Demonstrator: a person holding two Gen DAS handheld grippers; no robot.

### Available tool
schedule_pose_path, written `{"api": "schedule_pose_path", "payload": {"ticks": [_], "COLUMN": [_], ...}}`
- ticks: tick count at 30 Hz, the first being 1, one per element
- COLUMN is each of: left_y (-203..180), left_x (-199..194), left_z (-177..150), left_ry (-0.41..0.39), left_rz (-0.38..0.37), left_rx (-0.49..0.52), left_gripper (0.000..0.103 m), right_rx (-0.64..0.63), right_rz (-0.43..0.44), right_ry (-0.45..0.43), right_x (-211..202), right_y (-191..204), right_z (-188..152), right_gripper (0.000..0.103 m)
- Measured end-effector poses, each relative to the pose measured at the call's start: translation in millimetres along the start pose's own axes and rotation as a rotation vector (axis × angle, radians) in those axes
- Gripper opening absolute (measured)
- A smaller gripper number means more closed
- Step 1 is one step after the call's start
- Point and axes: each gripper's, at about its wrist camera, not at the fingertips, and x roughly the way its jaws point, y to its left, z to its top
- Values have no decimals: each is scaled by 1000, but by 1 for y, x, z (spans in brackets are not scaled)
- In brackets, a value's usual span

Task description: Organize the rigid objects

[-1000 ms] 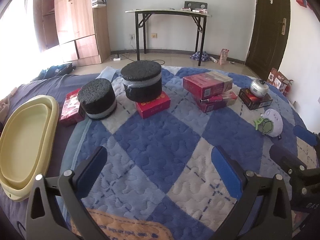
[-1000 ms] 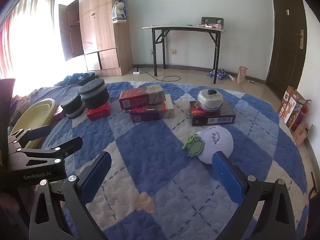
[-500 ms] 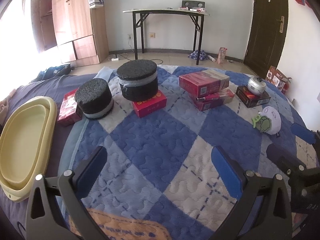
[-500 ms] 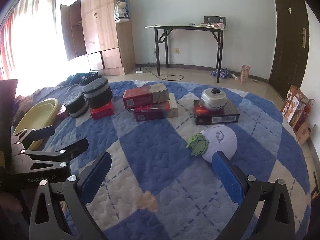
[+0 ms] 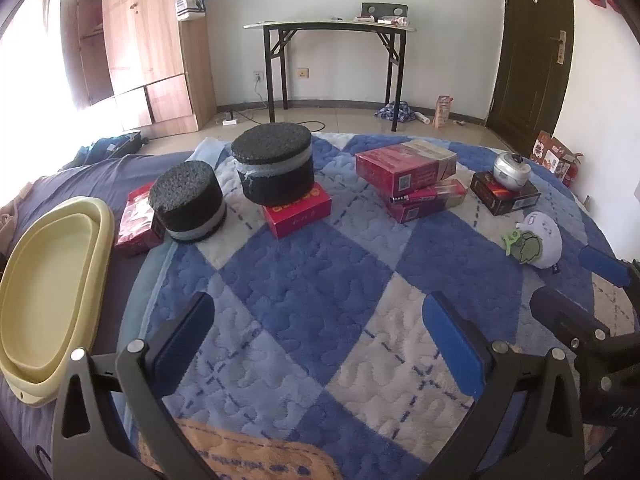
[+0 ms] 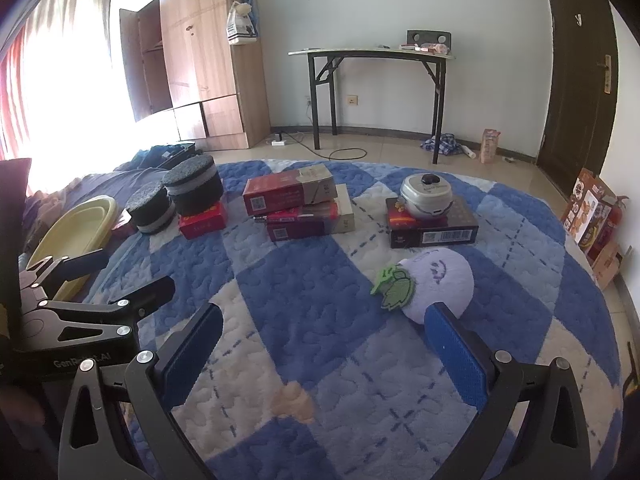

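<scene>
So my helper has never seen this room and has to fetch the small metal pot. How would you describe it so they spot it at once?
Start at the blue-and-white checked quilt and go to its far right side, toward the dark door. A black box lies there, and the small metal pot sits on top of it. It is the only shiny silver thing, round with a dark knob, while its neighbours are red boxes and a plush toy.

Daylight pours in from the left in both views, and the window area [image 6: 60, 92] is totally blown out to white, washing over the wardrobe [image 5: 152, 52] edge beside it. The rest of the room is evenly bright, with only soft shadows under the boxes on the quilt [image 5: 320, 264]. Heavy fisheye bend: the door [image 6: 576, 64] and walls curve, and the corners go black. Mid-frame is sharp enough; the outer rim looks a bit soft and smeared.
</scene>
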Motion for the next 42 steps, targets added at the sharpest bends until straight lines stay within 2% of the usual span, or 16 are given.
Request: {"api": "schedule_pose_path", "payload": {"ticks": [42], "left_y": [-2], "left_x": [0], "left_z": [2], "left_ry": [7], "left_rz": [-5], "left_rx": [7], "left_gripper": [103], "right_rx": [1], "right_rz": [-8], "right_ry": [9], "right_x": [4], "right_y": [-2], "right_z": [-1], "right_gripper": [103]}}
